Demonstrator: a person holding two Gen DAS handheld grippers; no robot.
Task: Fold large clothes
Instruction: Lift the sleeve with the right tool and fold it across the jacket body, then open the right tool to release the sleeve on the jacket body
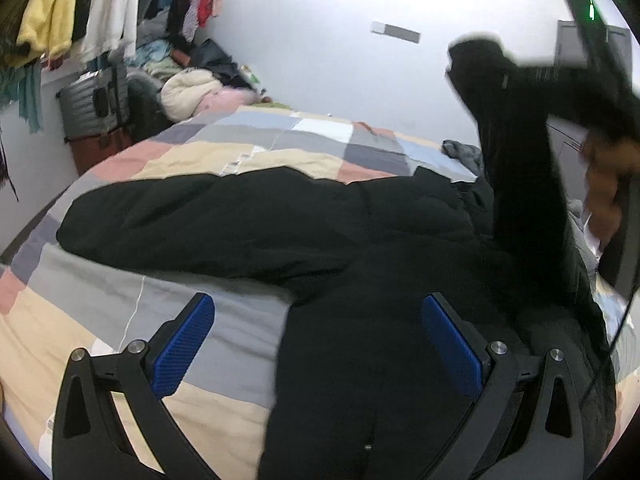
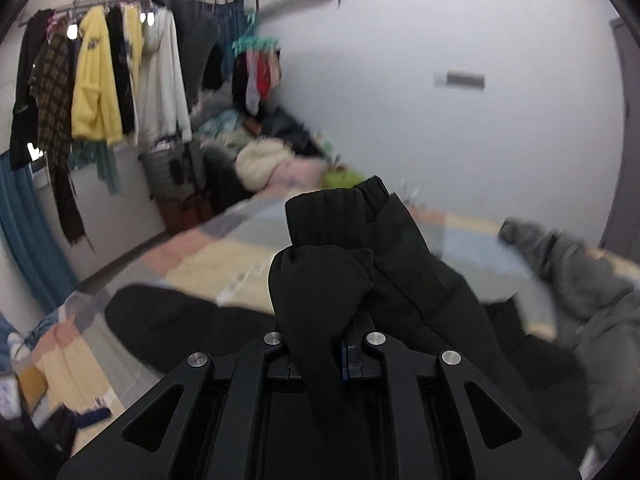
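Right tongs point(image 2: 344, 344) pinch the black coat's point(image 1: 256, 220) sleeve point(image 2: 352, 248), lifting it to fold inward; left tongs point(image 1: 318, 344) hover open over the coat on the bed point(image 1: 200, 152).

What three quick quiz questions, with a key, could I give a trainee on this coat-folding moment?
1. True or false: the left gripper is clamped on the black padded coat.
2. Which part of the coat is the right gripper holding? A hem, B sleeve, C hood.
3. What does the coat lie on?
Key: 1 false, its jaws stand open. 2 B. 3 the patchwork bedspread.
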